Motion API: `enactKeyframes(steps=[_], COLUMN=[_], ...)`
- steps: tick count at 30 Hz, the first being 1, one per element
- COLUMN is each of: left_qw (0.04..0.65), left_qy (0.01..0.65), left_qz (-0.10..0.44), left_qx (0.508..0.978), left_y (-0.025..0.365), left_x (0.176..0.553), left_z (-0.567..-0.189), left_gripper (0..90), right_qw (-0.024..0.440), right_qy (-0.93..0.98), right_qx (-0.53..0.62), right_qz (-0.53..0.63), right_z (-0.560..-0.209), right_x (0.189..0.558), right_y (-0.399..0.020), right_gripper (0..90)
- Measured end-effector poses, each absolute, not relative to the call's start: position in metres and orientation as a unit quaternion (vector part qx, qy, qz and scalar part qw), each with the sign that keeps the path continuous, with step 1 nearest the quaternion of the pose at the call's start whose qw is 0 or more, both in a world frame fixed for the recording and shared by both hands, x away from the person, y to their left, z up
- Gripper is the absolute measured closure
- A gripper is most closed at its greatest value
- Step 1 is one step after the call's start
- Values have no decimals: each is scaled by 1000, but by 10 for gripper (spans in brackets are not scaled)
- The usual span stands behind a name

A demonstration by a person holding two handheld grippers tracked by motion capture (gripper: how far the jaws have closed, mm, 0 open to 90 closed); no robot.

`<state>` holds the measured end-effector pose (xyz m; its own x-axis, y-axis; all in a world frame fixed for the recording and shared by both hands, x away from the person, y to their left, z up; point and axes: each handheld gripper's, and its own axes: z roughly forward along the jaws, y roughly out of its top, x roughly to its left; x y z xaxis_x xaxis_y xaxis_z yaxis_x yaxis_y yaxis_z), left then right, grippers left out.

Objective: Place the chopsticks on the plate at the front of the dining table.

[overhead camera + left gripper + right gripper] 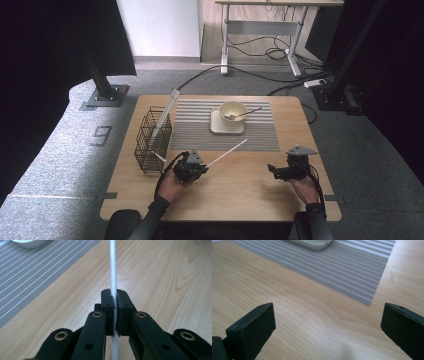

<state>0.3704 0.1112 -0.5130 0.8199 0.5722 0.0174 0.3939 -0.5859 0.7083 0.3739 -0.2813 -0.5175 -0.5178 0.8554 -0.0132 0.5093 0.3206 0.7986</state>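
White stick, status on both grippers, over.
Left gripper shut on white stick, tip over the striped mat. Right gripper open, empty, above bare table. Nothing blocking the wire basket.

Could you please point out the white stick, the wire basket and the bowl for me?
white stick (113, 270), left gripper view, shaft above the jaws.
wire basket (150, 145), high view, front mesh wall.
bowl (233, 107), high view, far rim.

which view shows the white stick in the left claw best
The left gripper view: the white stick runs straight up between the shut pads of the left claw, clearly pinched. The high view shows the stick's full length, small, slanting toward the striped mat. The right gripper view shows bare table and mat instead.
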Motion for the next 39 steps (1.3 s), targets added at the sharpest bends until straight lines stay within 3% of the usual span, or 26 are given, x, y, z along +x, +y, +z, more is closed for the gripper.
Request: enactKeyframes(steps=[15,39], left_qw=[344,316], left_qy=[330,405], left_qz=[139,147], left_qx=[868,845], left_y=[118,118], left_x=[384,416], left_z=[-514,-527], left_gripper=[854,855], right_qw=[179,184], right_qy=[810,815], right_qx=[434,429], right_qz=[350,343], right_z=[-564,-564], right_x=[378,378], right_y=[-278,-275], right_gripper=[0,0])
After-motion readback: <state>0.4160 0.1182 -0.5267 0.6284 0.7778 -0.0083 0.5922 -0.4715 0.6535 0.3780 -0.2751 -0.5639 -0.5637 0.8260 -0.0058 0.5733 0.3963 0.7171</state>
